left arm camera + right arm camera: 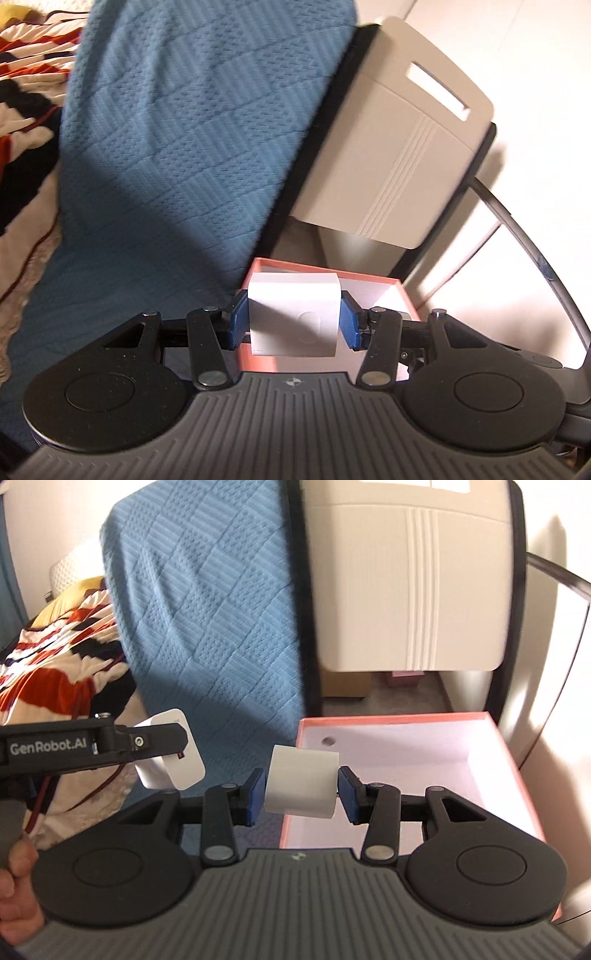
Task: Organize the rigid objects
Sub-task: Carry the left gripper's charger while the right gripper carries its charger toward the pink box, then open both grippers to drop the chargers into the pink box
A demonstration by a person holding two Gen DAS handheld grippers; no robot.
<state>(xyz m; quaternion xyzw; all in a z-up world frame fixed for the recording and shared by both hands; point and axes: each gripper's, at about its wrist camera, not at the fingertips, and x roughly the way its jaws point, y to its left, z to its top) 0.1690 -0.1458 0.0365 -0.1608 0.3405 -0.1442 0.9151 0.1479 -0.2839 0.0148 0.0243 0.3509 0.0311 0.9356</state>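
My left gripper (293,319) is shut on a white rectangular box (293,317), held in the air just over the near edge of the pink open box (400,295). In the right wrist view the left gripper (173,755) shows at the left with that white box (184,771) in it. My right gripper (301,788) is shut on a white rounded block (301,784), held over the left near corner of the pink box (517,771), whose white inside holds nothing I can see.
A blue quilted cover (207,602) drapes behind the pink box. A beige plastic chair back (410,576) on a dark frame stands at the right. A patterned orange, white and black blanket (55,661) lies at the left. White floor (535,55) is at the right.
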